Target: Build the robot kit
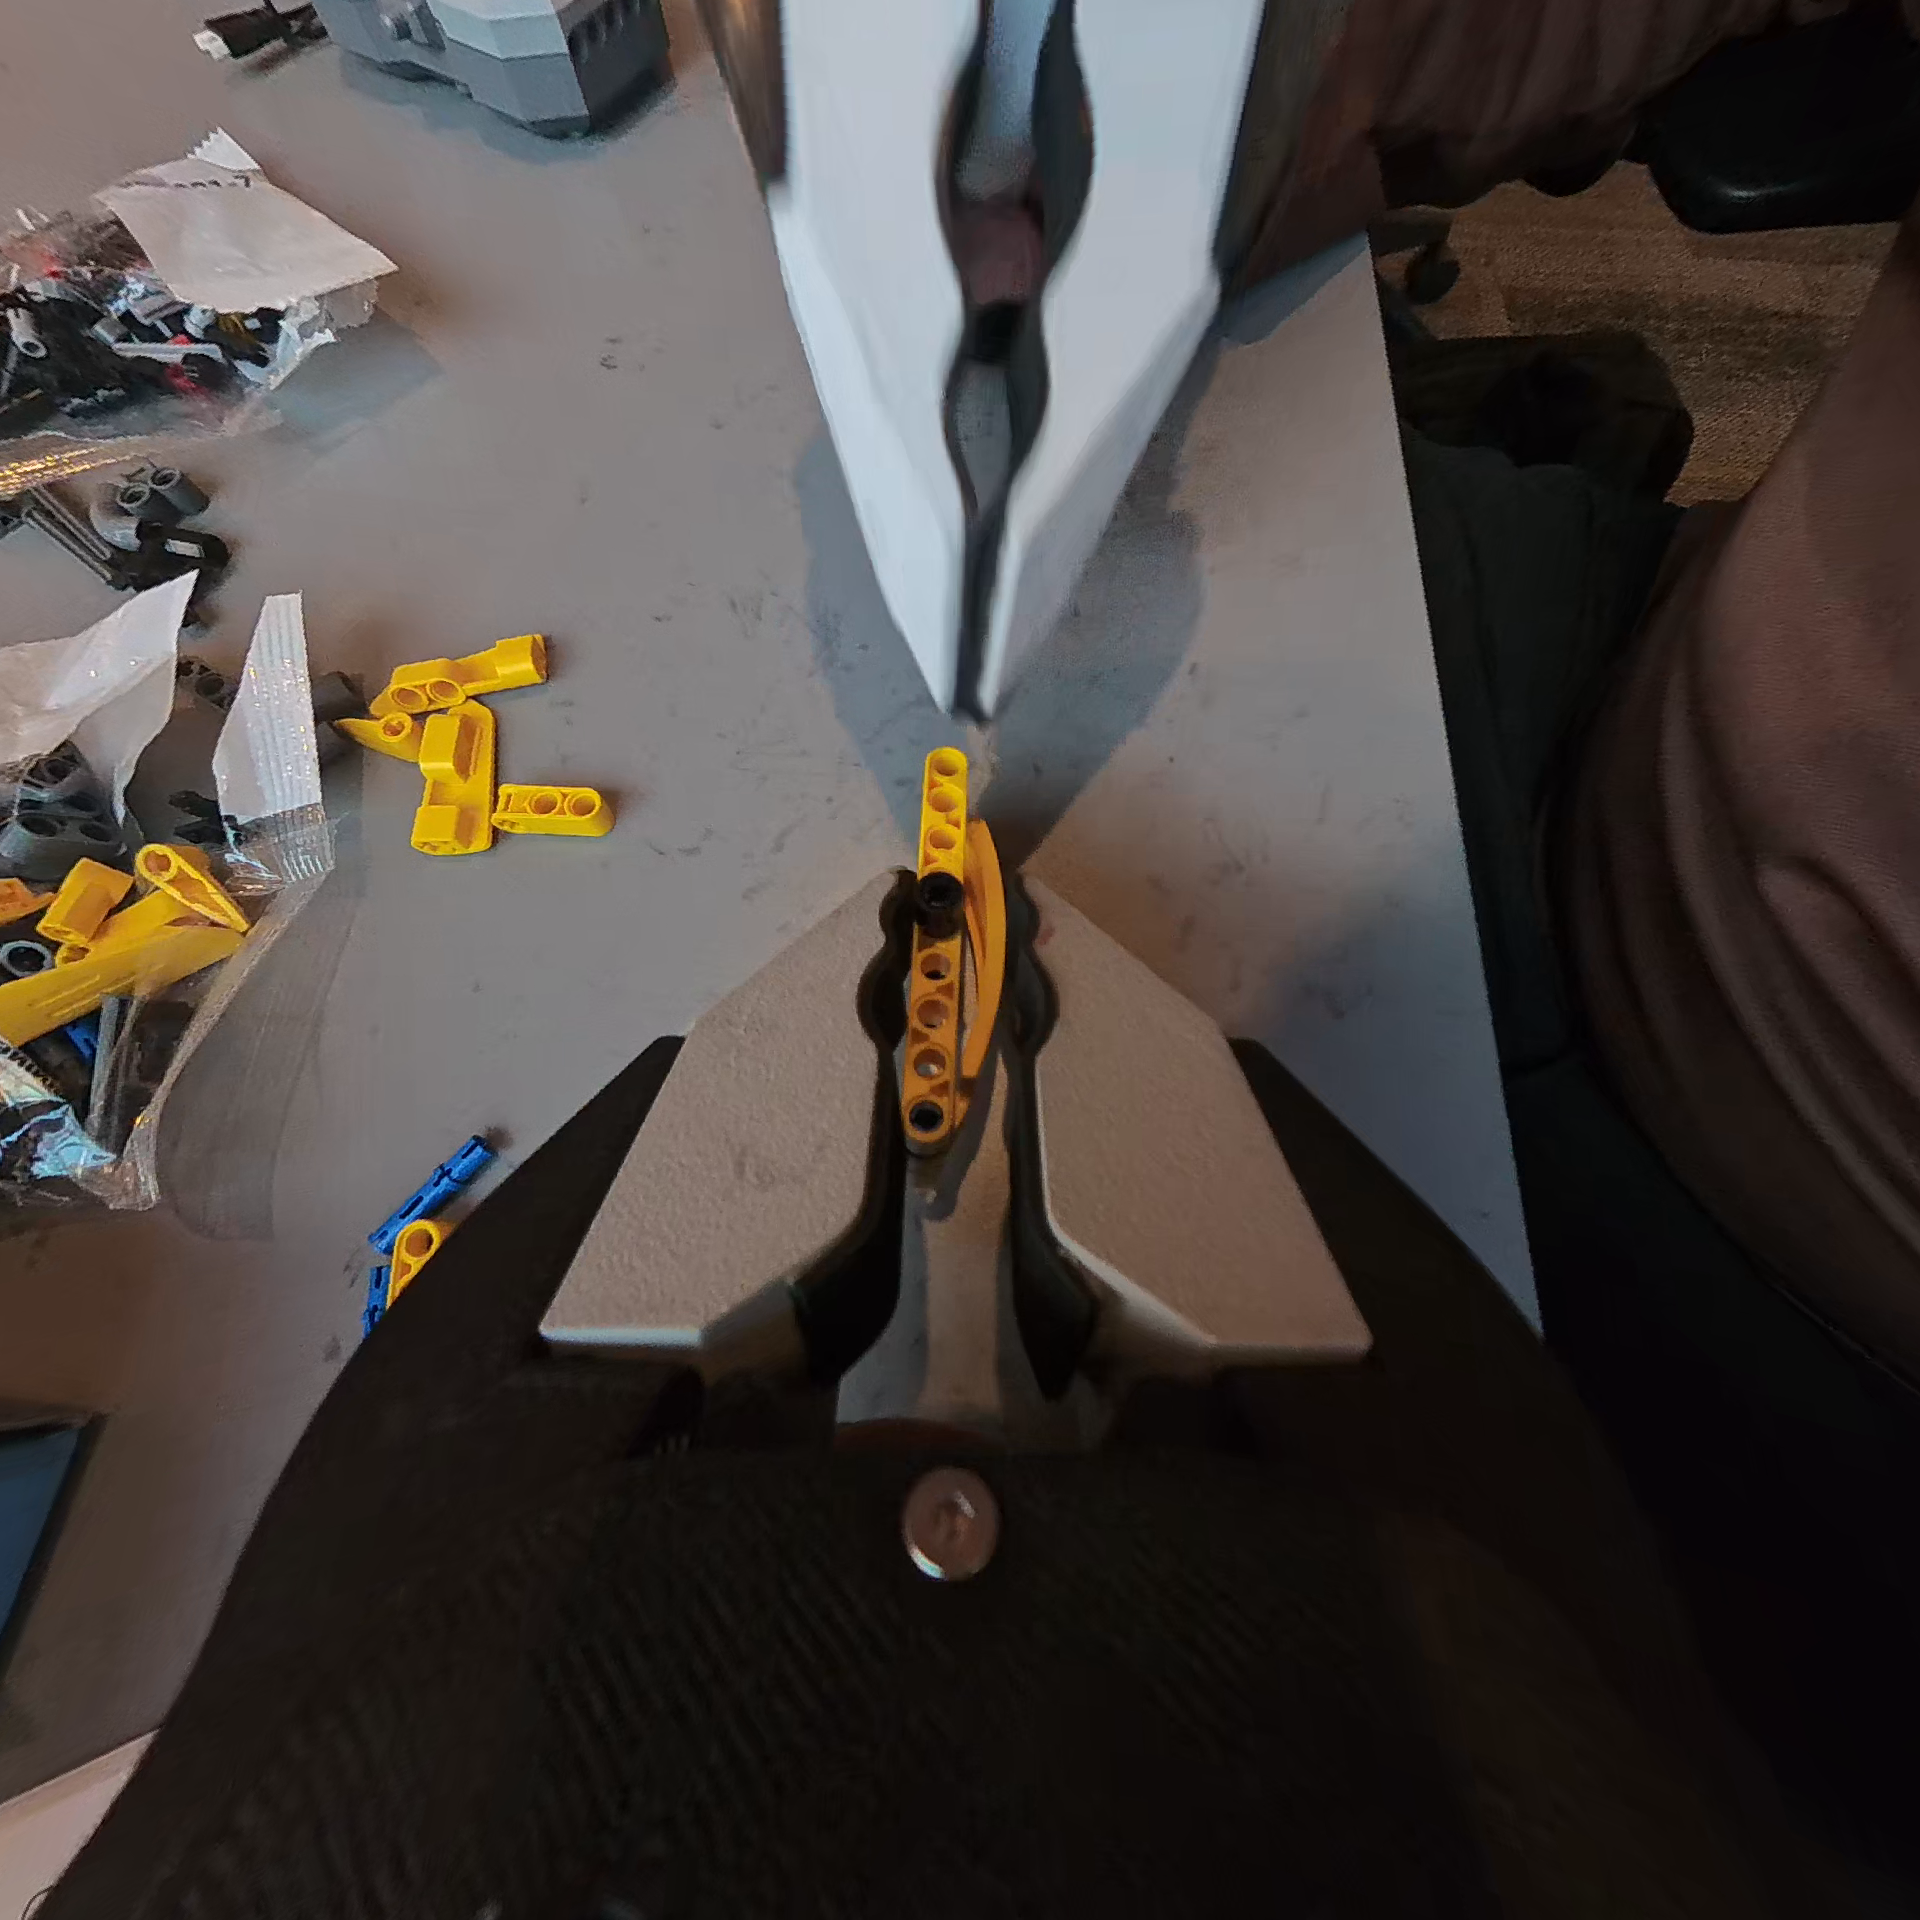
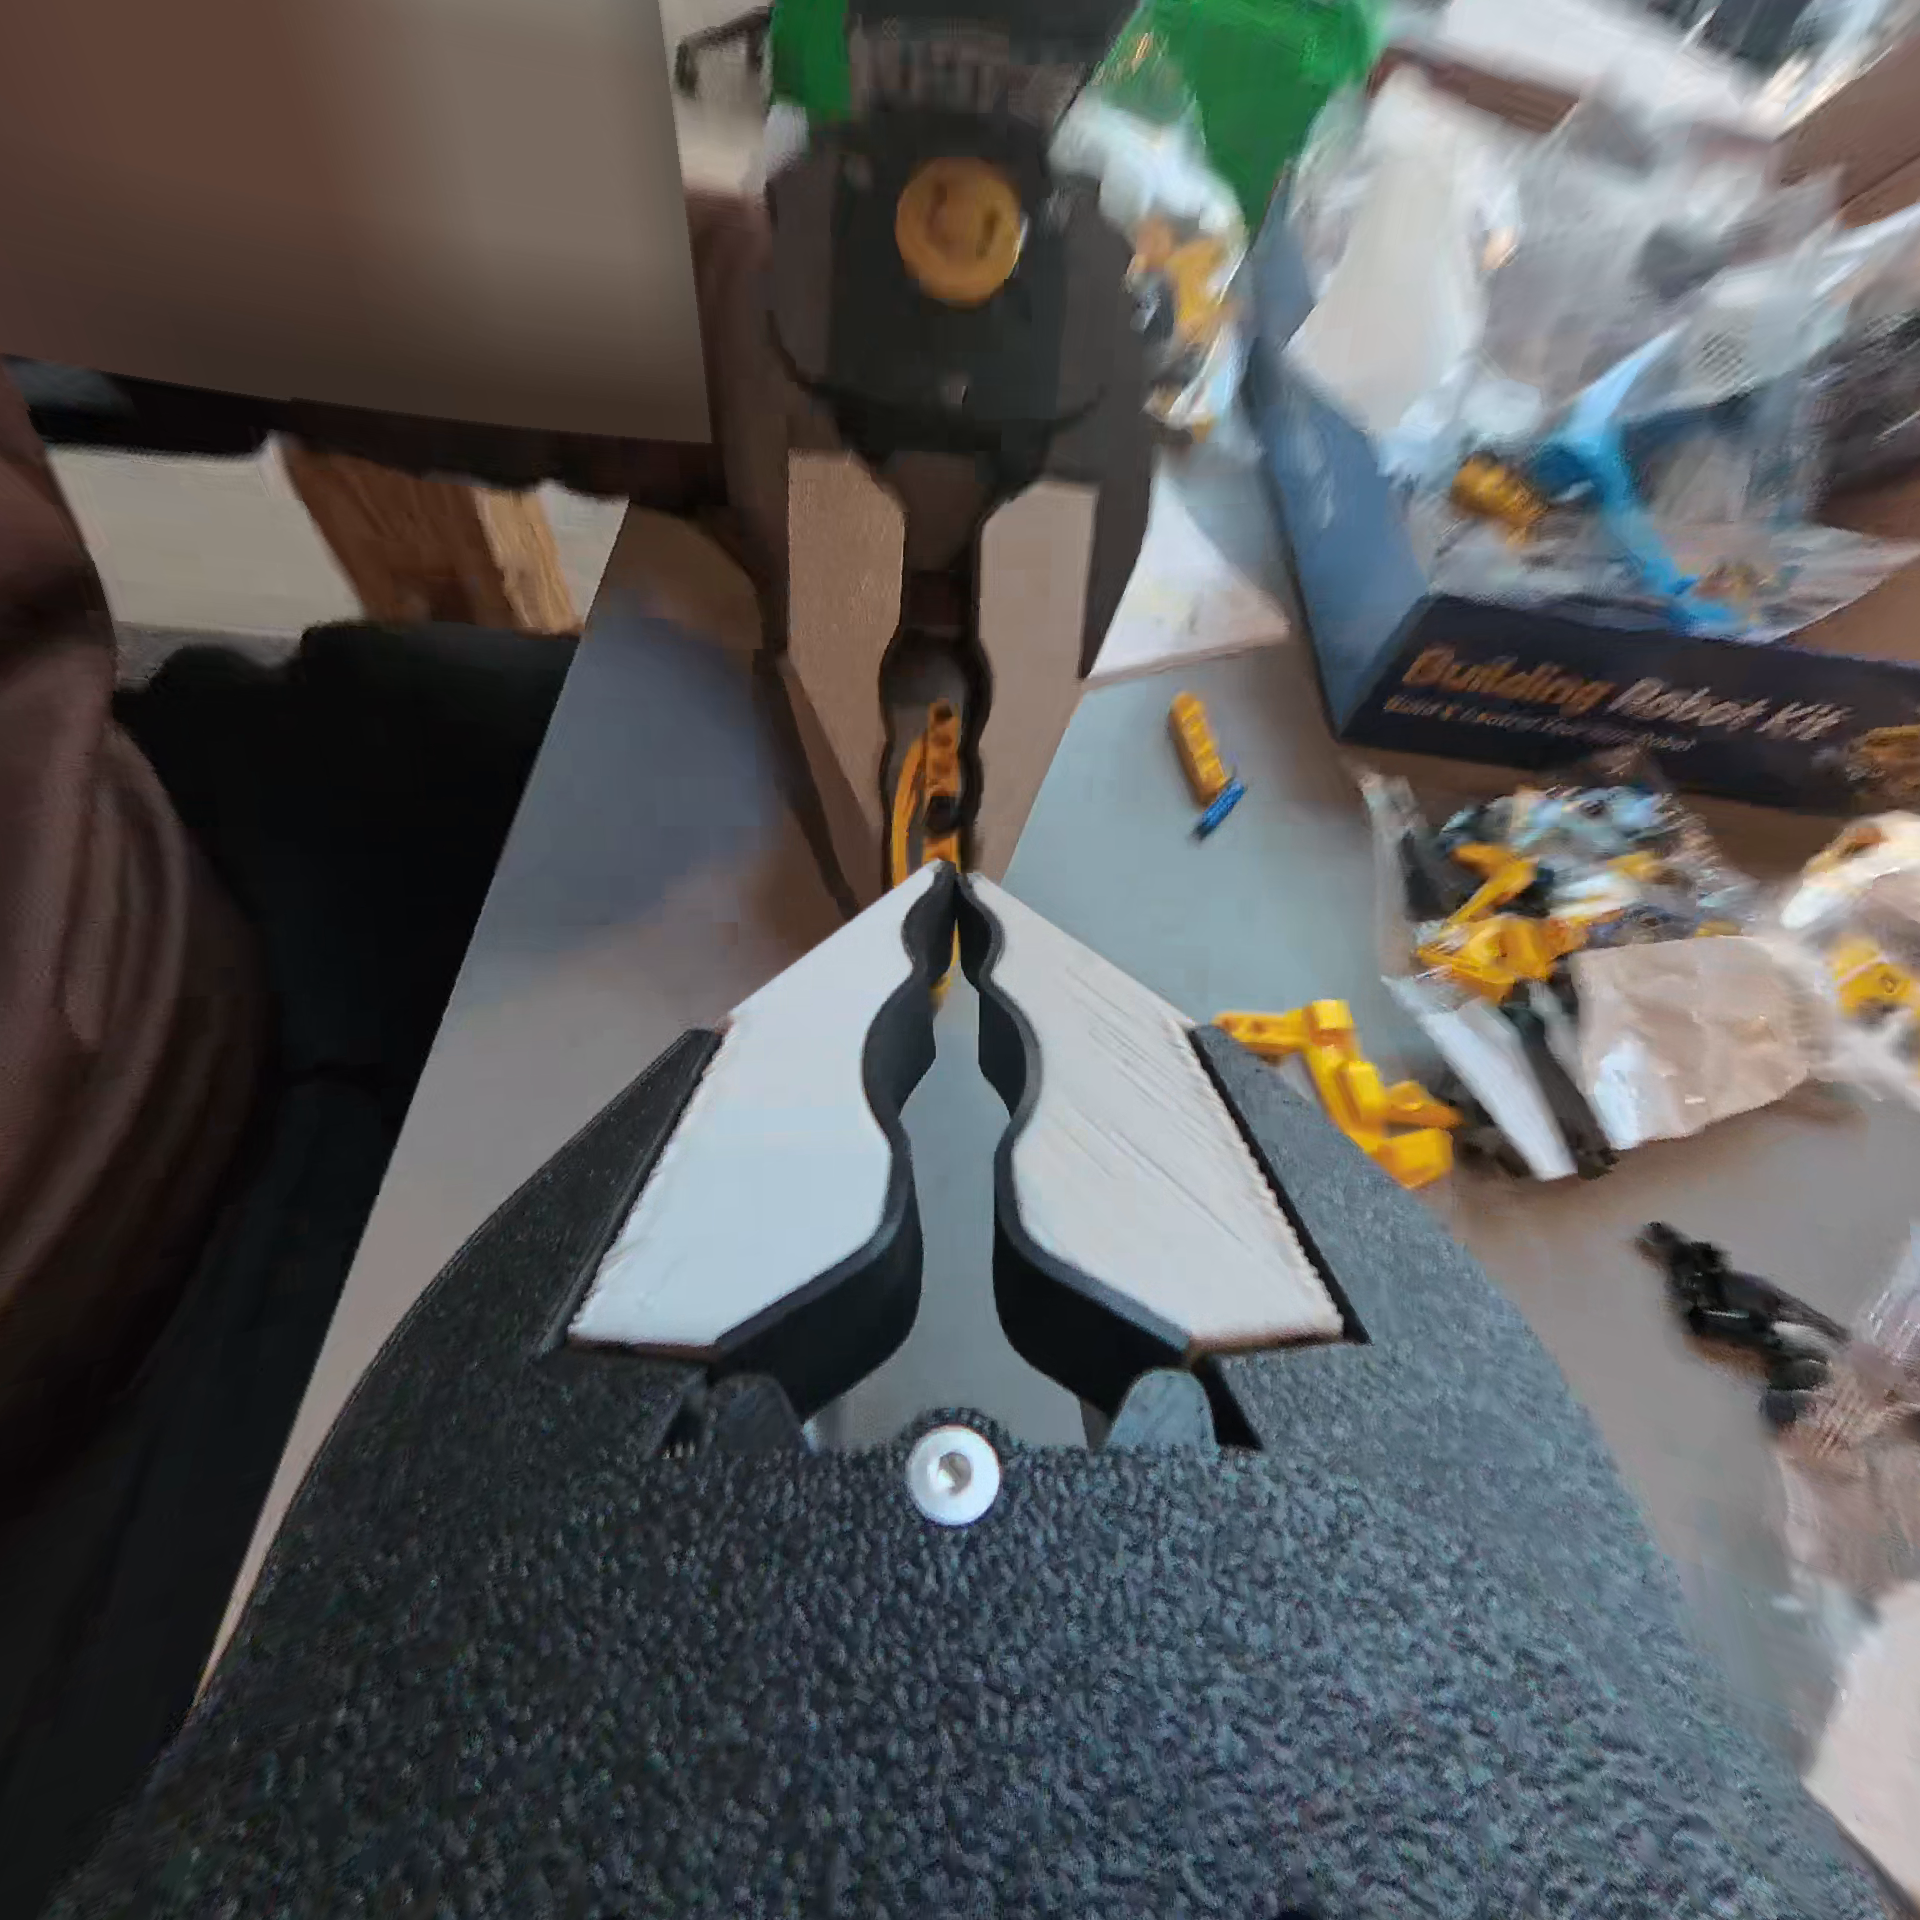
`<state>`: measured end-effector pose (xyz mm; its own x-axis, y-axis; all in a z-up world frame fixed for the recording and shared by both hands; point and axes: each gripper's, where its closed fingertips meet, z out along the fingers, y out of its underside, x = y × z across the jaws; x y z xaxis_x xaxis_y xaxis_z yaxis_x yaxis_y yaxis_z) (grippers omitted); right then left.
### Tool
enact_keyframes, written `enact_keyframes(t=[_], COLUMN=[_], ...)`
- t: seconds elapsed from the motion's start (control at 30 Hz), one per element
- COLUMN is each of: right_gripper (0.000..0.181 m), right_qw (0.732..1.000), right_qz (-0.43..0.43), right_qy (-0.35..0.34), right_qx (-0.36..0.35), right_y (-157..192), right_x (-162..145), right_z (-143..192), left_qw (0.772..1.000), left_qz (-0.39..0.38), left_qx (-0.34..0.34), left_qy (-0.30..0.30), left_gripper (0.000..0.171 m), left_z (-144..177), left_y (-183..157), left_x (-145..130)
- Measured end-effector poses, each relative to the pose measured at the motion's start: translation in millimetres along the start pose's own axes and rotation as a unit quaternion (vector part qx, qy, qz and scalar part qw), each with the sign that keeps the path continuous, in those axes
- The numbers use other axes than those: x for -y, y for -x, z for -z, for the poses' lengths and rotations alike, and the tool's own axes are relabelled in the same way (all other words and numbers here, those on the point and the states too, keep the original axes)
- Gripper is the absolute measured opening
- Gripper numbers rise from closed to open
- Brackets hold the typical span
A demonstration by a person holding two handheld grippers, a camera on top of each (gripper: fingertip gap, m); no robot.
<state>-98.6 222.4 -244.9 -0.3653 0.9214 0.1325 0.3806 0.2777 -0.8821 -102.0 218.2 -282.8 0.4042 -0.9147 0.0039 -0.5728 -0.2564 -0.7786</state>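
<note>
My left gripper (image 1: 951,883) is shut on a long yellow beam with holes (image 1: 940,821), held upright above the grey table (image 1: 675,468). A curved yellow strip (image 1: 987,935) lies along the beam and a black pin (image 1: 938,894) sits in one hole. The beam's far end sticks out past the fingertips. My right gripper (image 1: 971,707) points at it from the opposite side, shut with nothing seen between its jaws, its tips just beyond the beam's end. In the right wrist view the right gripper (image 2: 956,878) is shut and faces the left gripper (image 2: 935,831) holding the beam (image 2: 928,769).
Loose yellow pieces (image 1: 468,748) and blue pins (image 1: 431,1195) lie left of the grippers. Open plastic bags of parts (image 1: 104,987) line the left side. A dark blue box (image 2: 1558,675) stands farther off. The table edge (image 1: 1455,831) and a person's brown clothing (image 1: 1766,831) are close by. My right fingertips sit around 4 centimetres from my left ones.
</note>
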Motion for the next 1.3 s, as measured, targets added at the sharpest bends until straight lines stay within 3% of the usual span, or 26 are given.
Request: enact_keyframes(t=[0.03, 0.1, 0.17, 0.23, 0.33, 0.4, 0.53, 0.63, 0.7, 0.77, 0.83, 0.97, 1.03, 1.07, 1.17, 1.3], right_gripper=[0.000, 0.000, 0.000, 0.000, 0.000, 0.000, 0.000, 0.000, 0.000, 0.000, 0.000, 0.000, 0.005, 0.018, 0.025, 0.024], right_qw=[0.999, 0.999, 0.998, 0.998, 0.999, 0.998, 0.997, 0.997, 0.994, 0.998, 0.998, 0.997, 0.997, 0.998, 0.998, 0.998], right_qz=[-0.008, 0.010, 0.035, 0.018, -0.022, 0.010, 0.033, 0.008, 0.049, 0.047, 0.020, -0.007, -0.004, -0.009, -0.033, -0.045], right_qy=[0.044, 0.052, -0.006, -0.045, 0.043, 0.051, -0.037, 0.071, 0.088, 0.008, -0.031, -0.023, -0.027, -0.032, -0.036, -0.035], right_qx=[0.021, -0.010, -0.046, -0.034, 0.002, -0.027, -0.053, -0.013, -0.042, -0.050, -0.058, -0.078, -0.066, -0.058, -0.031, -0.022], right_y=[6.5, -0.8, -7.1, -5.7, -1.1, -7.5, -9.0, 0.8, -3.6, -4.5, -13.7, -28.9, -24.2, -22.1, -18.4, -18.6], right_x=[-16.9, -15.3, 6.5, 20.7, -17.1, -14.2, 20.2, -23.4, -20.8, 5.4, 16.4, 3.9, 4.0, 5.3, 4.4, 0.6], right_z=[-9.2, -8.7, 1.6, 10.0, -10.9, -5.8, 11.9, -17.0, -13.8, -2.4, 10.0, 13.0, 10.9, 9.7, 8.3, 8.1], left_qw=[1.000, 1.000, 1.000, 1.000, 1.000, 1.000, 1.000, 1.000, 1.000, 1.000, 1.000, 1.000, 0.998, 0.994, 0.962, 0.952], left_qz=[0.000, 0.003, 0.001, -0.001, 0.001, 0.002, 0.001, 0.002, -0.003, -0.004, -0.002, 0.011, 0.050, 0.094, 0.206, 0.206], left_qx=[0.001, 0.006, 0.006, 0.007, 0.005, 0.008, 0.009, 0.012, 0.023, 0.023, 0.022, 0.022, 0.016, -0.001, -0.084, -0.120], left_qy=[0.006, 0.001, 0.001, 0.001, 0.002, 0.003, 0.003, 0.011, 0.015, 0.014, 0.013, 0.005, -0.024, -0.061, -0.160, -0.190], left_gripper=[0.013, 0.013, 0.013, 0.013, 0.013, 0.013, 0.013, 0.013, 0.013, 0.013, 0.012, 0.012, 0.012, 0.012, 0.012, 0.012], left_z=[0.3, 0.2, 0.1, 0.0, 0.5, 0.2, 0.0, -0.7, -2.1, -1.9, -1.8, 0.6, 4.8, 8.7, 19.8, 25.7], left_y=[0.4, 2.5, 2.2, 2.0, 2.3, 3.4, 3.2, 4.9, 6.8, 6.8, 6.8, 9.6, 14.0, 15.8, 15.2, 6.1], left_x=[-1.7, -0.7, -0.6, -0.6, -1.3, -1.2, -1.4, -3.9, -4.1, -3.9, -3.8, -2.1, 5.8, 15.9, 40.4, 48.9])
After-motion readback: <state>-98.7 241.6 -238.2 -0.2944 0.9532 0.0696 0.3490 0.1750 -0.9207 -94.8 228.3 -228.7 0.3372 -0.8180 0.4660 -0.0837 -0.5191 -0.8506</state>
